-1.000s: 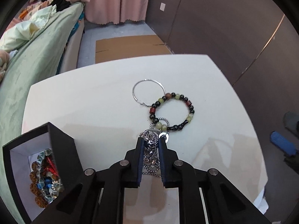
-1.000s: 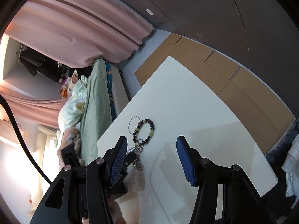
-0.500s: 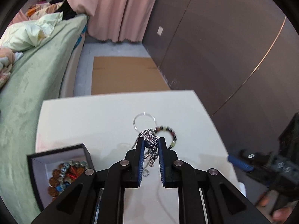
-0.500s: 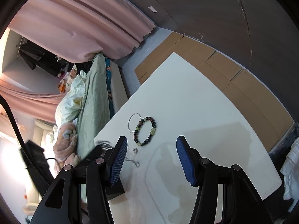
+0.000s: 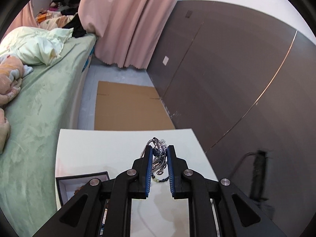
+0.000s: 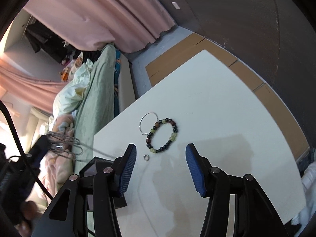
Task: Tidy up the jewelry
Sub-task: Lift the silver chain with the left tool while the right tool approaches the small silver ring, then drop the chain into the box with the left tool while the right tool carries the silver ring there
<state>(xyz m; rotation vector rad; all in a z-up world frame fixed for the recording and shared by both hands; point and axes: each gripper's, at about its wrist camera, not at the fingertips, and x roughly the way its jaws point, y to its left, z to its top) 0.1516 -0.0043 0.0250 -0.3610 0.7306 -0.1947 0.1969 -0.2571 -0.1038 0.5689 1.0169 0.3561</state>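
At the far left of the right wrist view I can see my left gripper point(image 6: 42, 146) lifted off the table, out over the bed side, with thin silver strands of the chain necklace point(image 6: 65, 140) trailing from it toward the table edge. In the left wrist view its blue pads are drawn in close on a bunched clump of that same chain necklace point(image 5: 159, 156), gripped between the fingers and held in the air above the white table point(image 5: 98, 148). The black jewelry box point(image 5: 65, 185) sits open at the near left corner of the table, below and left of what I am carrying; I can only make out a sliver of its pale lining and a hint of contents. So I judge I am in the carry step, with the necklace to be dropped into the box. That calls for swinging left and down until the clump hangs over the opening, then parting the pads; the trailing strands could catch on the box wall, so I would lower it well inside first. Moving right, a small ring point(image 6: 146, 157), a silver hoop point(image 6: 148, 122) and a beaded bracelet point(image 6: 162, 135) remain on the table, hoop and bracelet touching. My right gripper point(image 6: 161, 170) hovers just near them, spread wide with nothing in it, well placed for the ring.
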